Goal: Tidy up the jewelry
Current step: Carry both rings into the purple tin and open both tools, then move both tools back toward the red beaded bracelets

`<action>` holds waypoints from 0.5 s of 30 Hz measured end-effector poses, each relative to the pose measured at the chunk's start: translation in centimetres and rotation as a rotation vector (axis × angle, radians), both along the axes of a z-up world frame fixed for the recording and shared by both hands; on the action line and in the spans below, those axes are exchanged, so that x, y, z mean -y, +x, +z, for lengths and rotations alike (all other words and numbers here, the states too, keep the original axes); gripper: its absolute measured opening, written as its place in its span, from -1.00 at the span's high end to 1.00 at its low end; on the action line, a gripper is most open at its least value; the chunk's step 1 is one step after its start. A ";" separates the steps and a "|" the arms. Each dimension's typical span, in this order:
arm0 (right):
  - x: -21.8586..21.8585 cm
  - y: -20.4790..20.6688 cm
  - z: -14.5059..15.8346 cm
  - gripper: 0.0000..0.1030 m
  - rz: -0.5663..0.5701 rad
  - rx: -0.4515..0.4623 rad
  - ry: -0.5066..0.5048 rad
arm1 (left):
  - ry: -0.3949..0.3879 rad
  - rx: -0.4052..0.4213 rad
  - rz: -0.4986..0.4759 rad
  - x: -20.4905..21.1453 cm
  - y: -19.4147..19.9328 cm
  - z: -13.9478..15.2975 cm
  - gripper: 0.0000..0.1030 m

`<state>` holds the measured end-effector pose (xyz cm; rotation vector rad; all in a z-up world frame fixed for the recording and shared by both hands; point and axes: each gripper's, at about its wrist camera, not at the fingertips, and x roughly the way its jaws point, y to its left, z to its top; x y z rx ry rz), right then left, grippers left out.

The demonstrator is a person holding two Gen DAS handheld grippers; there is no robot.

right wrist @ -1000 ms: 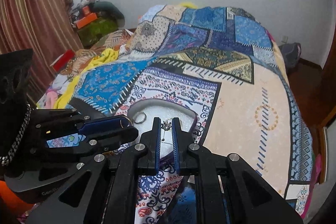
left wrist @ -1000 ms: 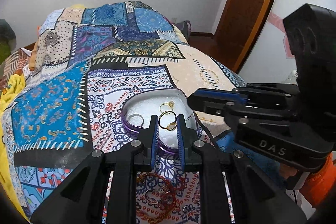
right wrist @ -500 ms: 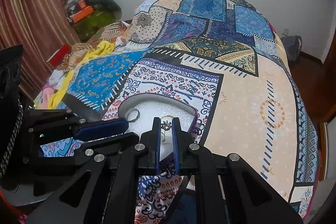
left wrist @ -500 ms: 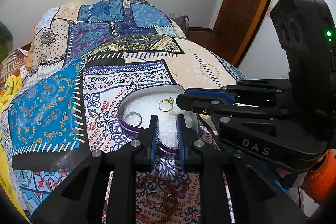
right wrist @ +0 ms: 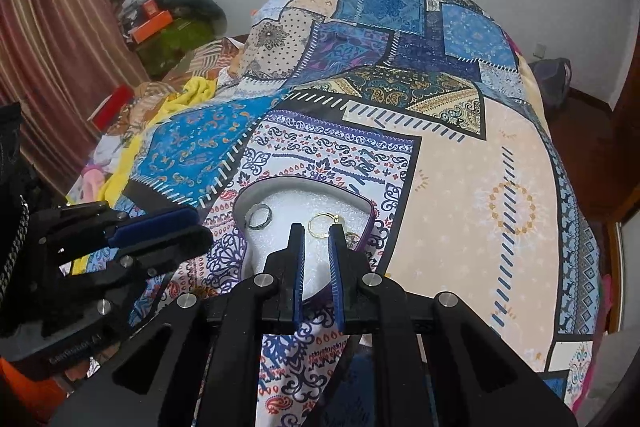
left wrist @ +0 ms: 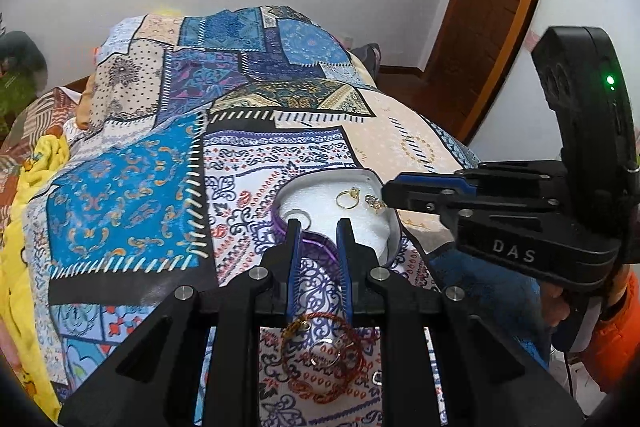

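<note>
Item: heart-shaped purple tin box with a white foam lining, lying open on the patchwork bedspread of blue, cream and purple panels, near the front edge of the bed. Contents so far, as seen from both wrist views: one plain silver band ring at the left of the foam; one thin gold ring with a small stone toward the far side; one small gold earring-like piece with a clear stone just right of it, close to the tin's right wall. Outstanding, on the bedspread nearer than the tin: a tangle of red beaded bracelets with a silver ring lying among them, and a small silver bit just right of the tangle; exact count uncertain. Left gripper: jaws narrow with a plain gap, nothing between the pads, poised over the tin's near rim with the loose pile under its frame. Right gripper: jaws almost closed, a slim gap left, nothing visibly pinched, tips hanging over the foam beside the gold ring. Assessment: roughly half sorted, three pieces boxed and the bracelet tangle with its small companions yet to be lifted in; no lid is in sight.
</note>
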<state>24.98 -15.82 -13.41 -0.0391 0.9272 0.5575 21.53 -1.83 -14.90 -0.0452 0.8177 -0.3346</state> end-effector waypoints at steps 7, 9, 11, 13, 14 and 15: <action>-0.3 -1.5 1.3 0.78 0.003 0.042 -0.027 | 0.009 0.013 0.028 -1.0 -1.4 1.2 0.67; -0.4 -1.8 1.7 0.78 0.002 0.054 -0.036 | 0.013 0.018 0.035 -1.4 -2.0 1.5 0.65; -0.4 -2.3 1.9 0.78 0.002 0.063 -0.040 | 0.018 0.022 0.045 -1.7 -2.4 1.7 0.55; -0.5 -2.8 2.1 0.78 0.006 0.065 -0.037 | 0.022 0.027 0.057 -2.2 -3.0 2.0 0.50; -0.6 -3.1 2.2 0.78 0.007 0.068 -0.038 | 0.024 0.029 0.061 -2.4 -3.2 2.0 0.49; -0.6 -3.2 2.2 0.78 0.007 0.070 -0.042 | 0.028 0.030 0.064 -2.5 -3.5 2.1 0.49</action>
